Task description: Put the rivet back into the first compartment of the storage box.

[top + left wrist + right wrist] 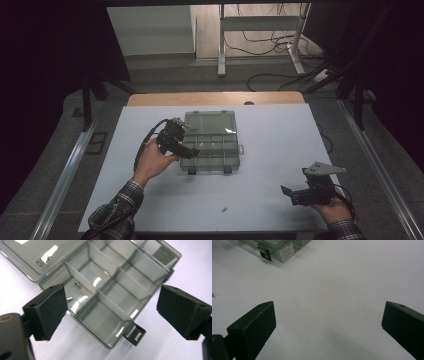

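Organizer box [210,141] is lying opened mid-tabletop, compartments seemingly bare; left gripper [190,151] is being hovered spread, right gripper [286,192] spread, idle.

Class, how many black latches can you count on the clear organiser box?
2. Both sit on the near edge of the organiser box: the left latch by its left corner, the right latch by its right corner. Others may be hidden.
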